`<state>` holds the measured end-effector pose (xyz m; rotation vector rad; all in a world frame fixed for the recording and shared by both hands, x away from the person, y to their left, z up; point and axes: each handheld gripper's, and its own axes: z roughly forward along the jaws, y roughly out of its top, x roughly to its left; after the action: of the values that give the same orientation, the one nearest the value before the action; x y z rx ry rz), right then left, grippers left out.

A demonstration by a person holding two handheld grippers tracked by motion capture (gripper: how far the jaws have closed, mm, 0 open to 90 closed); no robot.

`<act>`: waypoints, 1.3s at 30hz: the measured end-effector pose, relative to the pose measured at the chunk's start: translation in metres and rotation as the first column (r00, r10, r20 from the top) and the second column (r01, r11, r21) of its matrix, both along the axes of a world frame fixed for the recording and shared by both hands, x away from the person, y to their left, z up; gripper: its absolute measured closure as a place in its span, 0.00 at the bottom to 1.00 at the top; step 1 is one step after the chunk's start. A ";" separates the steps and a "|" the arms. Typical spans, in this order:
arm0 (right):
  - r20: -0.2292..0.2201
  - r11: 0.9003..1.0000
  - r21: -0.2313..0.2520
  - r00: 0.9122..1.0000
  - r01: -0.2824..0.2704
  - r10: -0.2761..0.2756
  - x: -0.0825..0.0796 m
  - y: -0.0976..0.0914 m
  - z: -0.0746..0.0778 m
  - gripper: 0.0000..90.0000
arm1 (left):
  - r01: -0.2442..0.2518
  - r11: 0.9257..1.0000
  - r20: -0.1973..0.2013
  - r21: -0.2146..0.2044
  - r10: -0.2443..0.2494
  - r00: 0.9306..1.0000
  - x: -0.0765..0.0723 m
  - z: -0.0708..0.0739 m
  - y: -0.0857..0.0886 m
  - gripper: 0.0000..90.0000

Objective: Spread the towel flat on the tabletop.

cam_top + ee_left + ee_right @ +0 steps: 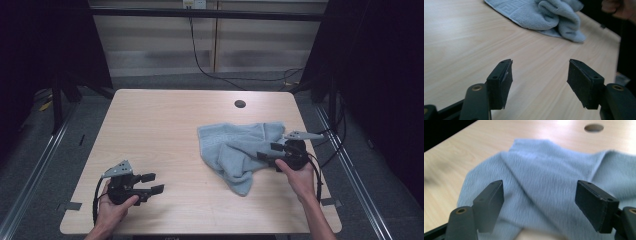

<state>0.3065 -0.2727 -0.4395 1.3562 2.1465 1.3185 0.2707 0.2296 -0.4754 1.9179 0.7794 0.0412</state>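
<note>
Pale wood table (pixel 165 125), round cable hole (pixel 240 104) at far edge, grey floor around. Rumpled blue towel (pixel 235 147) lies right. Left gripper (pixel 150 183) and right gripper (pixel 267 151) both released, gripping nothing.

Bare wood lies all around the left gripper (pixel 150 183), whose spread jaws have nothing between them, and the table (pixel 165 125) runs unobstructed from there across its left half and far side. The only obstacle is the crumpled blue towel (pixel 235 150) on the right half, bunched directly in front of the right gripper (pixel 267 151)'s parted jaws. A small round hole (pixel 240 104) sits beyond the towel.
</note>
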 end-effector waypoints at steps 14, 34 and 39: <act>-0.086 0.999 -0.030 0.996 0.021 -0.023 0.049 0.008 -0.041 0.19 | -0.053 0.999 0.018 -0.007 0.053 0.998 0.040 -0.001 -0.026 0.31; -0.110 0.994 -0.051 0.990 -0.098 0.092 0.019 0.053 -0.059 0.71 | -0.077 0.997 0.001 0.000 0.077 0.997 0.038 -0.004 -0.018 0.32; -0.113 0.986 -0.042 0.981 -0.161 0.155 0.011 0.075 -0.059 0.71 | -0.069 0.998 -0.003 0.006 0.069 0.998 0.038 -0.005 -0.020 0.33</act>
<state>0.3176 -0.1979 -0.4981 1.2892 2.3881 1.2624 0.3088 0.2097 -0.4799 1.8965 0.8483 0.0830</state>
